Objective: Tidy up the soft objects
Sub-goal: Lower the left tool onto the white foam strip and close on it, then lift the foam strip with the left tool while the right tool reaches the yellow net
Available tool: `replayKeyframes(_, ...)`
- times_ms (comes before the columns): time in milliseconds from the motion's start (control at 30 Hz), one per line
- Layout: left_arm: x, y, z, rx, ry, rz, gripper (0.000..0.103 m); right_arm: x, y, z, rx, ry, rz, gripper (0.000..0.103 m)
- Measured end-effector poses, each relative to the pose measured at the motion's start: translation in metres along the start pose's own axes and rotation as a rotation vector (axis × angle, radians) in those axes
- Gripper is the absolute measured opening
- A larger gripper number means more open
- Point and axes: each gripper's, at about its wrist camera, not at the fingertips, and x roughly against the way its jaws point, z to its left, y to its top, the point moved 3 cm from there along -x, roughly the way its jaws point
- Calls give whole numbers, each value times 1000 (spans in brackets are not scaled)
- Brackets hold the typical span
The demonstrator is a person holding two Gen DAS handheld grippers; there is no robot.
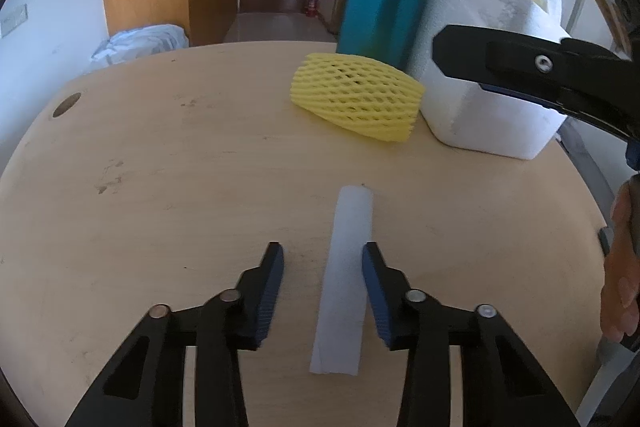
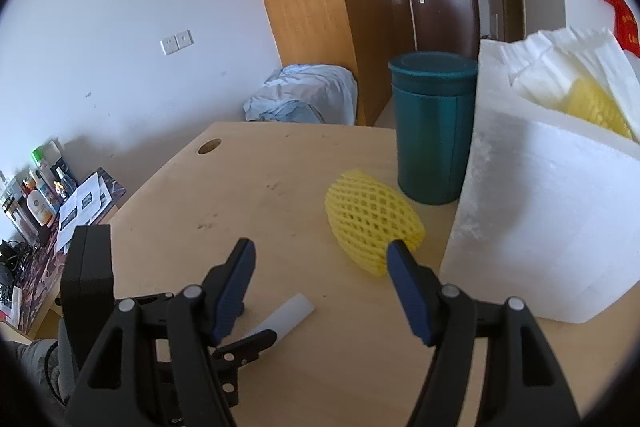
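- Left gripper, nearest the lens in the left wrist view, is released; its two blue-padded fingers are spread, one on each side of the white foam strip, and contact with the strip cannot be confirmed.
- Bench: a light wooden top with a round cable hole near its far left corner; it carries every item listed below.
- White foam box: stands at the right side of the bench, open at the top. Folded white foam sheets and a yellow net piece show above its rim.
- Teal container: upright, lid on, behind the yellow foam net and just beside the box.
- Yellow foam net: a mesh sleeve lying on its side on the bench, close to the box and in front of the teal container.
- Right gripper: released, fingers wide apart, held above the bench near the net; in the left wrist view one of its fingers crosses in front of the box.
- White foam strip: long, narrow, flat on the bench, pointing away from the left wrist camera, well apart from the net.
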Motion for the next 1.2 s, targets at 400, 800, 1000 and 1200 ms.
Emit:
replayKeyframes(400, 2, -2, -6, -39, -35, 5, 21, -1, -3, 0, 9, 2, 3, 72)
replayKeyframes(800, 3, -2, -8, -34, -20, 0, 13, -2, -3, -2, -2, -2, -1, 72)
replayKeyframes(1000, 15, -2, -5, -64, -19, -27, 6, -7, -4, -1, 7, -11, 15, 72)
replayKeyframes(1200, 27, 0, 12, -41, -11, -54, 6, -18, -3, 2, 30, -27, 37, 72)
